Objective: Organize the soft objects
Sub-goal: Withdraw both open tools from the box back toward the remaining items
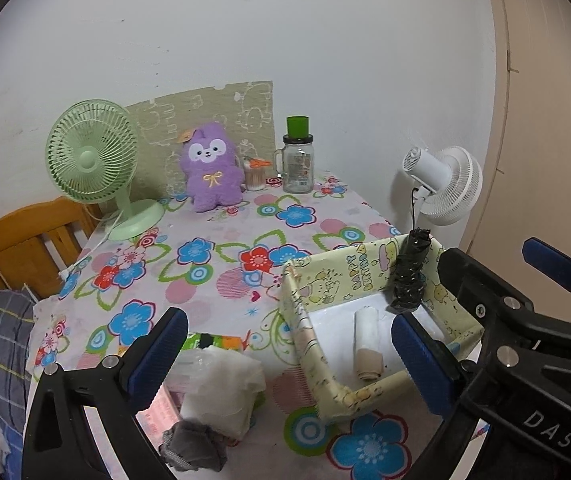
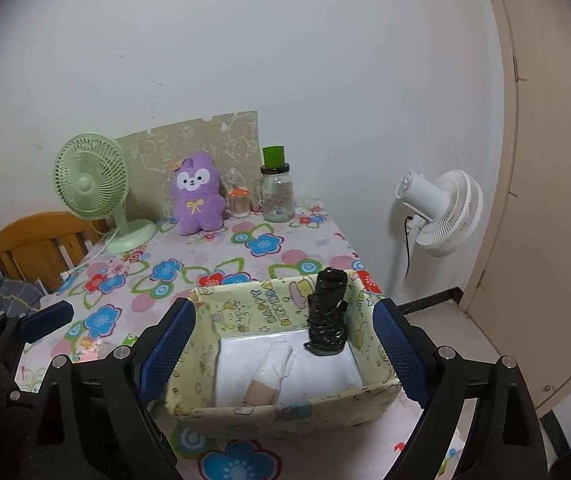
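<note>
The left hand-held gripper was seen w/ jaws spread wide, nothing held; its blue pads stood apart above the near part of the surface, which was covered by a floral cloth. Between and below the pads a crumpled white soft item lay on the cloth, w/ a grey fabric piece touching its near side. Neither was touched by the pads, as far as could be told.

The right hand-held gripper was also found wide open, nothing gripped. Its fingers were placed either side of the yellow cartoon-print box, outside the walls; contact w/ the walls could not be told.

Inside the box, a rolled white-and-beige cloth lay on the white bottom, and a black plastic roll stood upright against the far right corner. The box sat at the near right of the surface.

At the back, by the wall, a green fan, a purple plush toy, a small toothpick jar and a glass jar w/ green cap were lined up. A white fan was seen to the right, off the surface. A wooden chair was seen at the left.
</note>
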Available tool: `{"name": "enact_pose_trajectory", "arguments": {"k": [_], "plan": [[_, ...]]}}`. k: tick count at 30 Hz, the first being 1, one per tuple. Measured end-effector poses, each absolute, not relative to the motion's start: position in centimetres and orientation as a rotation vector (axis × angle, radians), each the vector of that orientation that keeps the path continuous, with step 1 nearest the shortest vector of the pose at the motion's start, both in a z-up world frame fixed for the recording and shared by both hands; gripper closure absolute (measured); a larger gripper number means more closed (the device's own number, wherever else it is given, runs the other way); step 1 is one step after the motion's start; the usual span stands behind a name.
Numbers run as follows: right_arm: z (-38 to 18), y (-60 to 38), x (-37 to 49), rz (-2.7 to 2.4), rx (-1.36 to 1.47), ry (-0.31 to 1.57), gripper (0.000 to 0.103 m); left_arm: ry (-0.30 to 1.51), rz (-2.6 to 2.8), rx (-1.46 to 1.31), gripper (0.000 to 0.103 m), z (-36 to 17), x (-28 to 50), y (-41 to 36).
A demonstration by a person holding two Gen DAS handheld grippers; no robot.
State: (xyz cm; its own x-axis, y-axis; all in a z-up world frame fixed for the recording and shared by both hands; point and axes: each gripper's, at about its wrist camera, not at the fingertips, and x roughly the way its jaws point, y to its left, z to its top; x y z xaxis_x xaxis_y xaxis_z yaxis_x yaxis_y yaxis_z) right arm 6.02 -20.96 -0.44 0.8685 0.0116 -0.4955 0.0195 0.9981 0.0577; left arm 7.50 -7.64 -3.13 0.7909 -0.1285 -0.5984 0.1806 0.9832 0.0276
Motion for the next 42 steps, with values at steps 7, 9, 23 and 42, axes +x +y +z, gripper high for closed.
{"name": "enact_pose_trajectory", "arguments": {"k": [7, 9, 23, 42], "plan": [[0.4, -18.8, 4.7, 0.011, 0.065, 0.495, 0.006, 0.62, -0.153, 0.089, 0.0, -2.4, 6.4, -5.7], [0.6, -18.2, 4.4, 0.014, 0.065, 0.487, 0.004, 0.611, -0.153, 0.086, 0.0, -2.2, 6.0, -5.1], [1.1, -14.4, 2.9, 0.035, 0.042, 0.459, 0.0, 0.584, -0.135, 0.065, 0.0, -2.1, 4.4, -1.0], [-0.7, -10.5, 3.1, 0.058, 0.03, 0.465, 0.0, 0.608, -0.15, 0.06, 0.0, -4.0, 4.4, 2.3]]}}
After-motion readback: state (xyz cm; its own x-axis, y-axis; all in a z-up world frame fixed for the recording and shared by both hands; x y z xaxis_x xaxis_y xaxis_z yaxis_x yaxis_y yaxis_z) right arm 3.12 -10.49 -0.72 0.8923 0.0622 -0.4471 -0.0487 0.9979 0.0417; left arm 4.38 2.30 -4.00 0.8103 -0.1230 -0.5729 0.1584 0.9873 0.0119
